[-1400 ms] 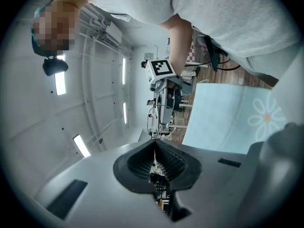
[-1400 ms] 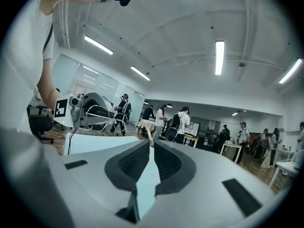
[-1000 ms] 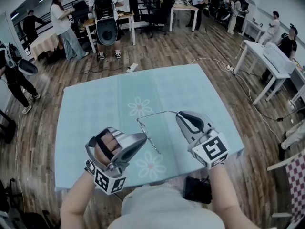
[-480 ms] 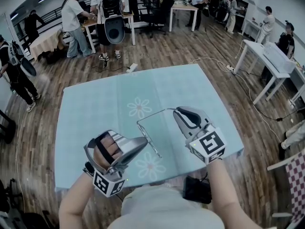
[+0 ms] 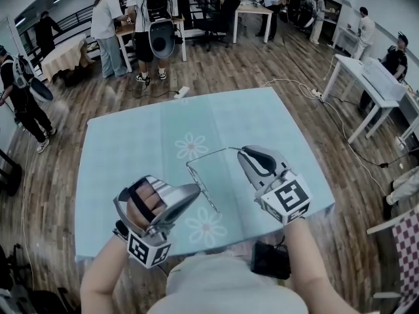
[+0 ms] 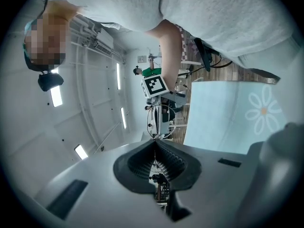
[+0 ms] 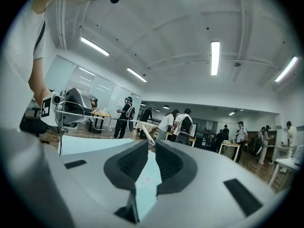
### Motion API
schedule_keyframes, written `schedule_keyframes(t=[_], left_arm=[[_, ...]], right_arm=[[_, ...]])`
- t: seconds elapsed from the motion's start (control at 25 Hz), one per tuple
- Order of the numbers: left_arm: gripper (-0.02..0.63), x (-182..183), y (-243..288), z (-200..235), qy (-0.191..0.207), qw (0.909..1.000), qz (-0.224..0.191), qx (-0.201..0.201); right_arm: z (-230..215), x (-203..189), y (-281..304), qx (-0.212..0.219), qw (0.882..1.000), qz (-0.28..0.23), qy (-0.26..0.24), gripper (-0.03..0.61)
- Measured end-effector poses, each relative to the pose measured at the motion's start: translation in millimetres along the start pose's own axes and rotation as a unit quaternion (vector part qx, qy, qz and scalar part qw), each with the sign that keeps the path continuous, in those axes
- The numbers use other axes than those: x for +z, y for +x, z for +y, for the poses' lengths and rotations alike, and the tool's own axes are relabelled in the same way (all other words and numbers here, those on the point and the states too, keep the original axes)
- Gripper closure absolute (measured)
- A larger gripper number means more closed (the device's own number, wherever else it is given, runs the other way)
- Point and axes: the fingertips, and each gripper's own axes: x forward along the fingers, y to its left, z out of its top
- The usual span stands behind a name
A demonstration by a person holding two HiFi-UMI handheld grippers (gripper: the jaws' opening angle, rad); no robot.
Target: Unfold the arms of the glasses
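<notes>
Tongs, left (image 5: pixel 196 190): held low at the left over the worktop. In the left gripper view (image 6: pixel 155 144) the ribbed pads are seen pressed together, with a thin wire of the glasses pinched between them.
Glasses (image 5: pixel 208 157): a thin wire frame is held between the two grippers, above the worktop's near half. One thin line is stretched toward the right tongs, and another runs down past the left tips. From the left gripper view the rims (image 6: pixel 161 120) are seen just ahead of the pads. From the right gripper view the front (image 7: pixel 73 112) is seen beside the left gripper.
Tongs, right (image 5: pixel 241 150): held at the right, tips turned toward the frame. In the right gripper view (image 7: pixel 148 144) the pads are drawn nearly together, with only a narrow slit left, and the end of one arm is gripped at the tips.
Worktop (image 5: pixel 131 149): covered in a pale blue cloth printed with a flower (image 5: pixel 191 146).
</notes>
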Motion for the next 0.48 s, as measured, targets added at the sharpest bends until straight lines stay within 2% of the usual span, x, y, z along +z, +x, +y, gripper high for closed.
schedule_keyframes(t=[0.08,0.24,0.48], left_arm=[[0.603,0.9,0.3,-0.4,0.001,1.0,0.002,-0.001],[0.603,0.2,1.2,0.7,-0.005,1.0,0.004,0.0],[0.603,-1.2,0.3,4.8,-0.007,1.0,0.004,0.005]], right_arm=[[0.3,0.2,-2.9,0.001,1.0,-0.005,0.003,0.524],[-0.5,1.6,-6.6,0.002,1.0,-0.014,0.006,0.472],[2.2,0.7,-10.8,0.006,1.0,-0.015,0.003,0.455]])
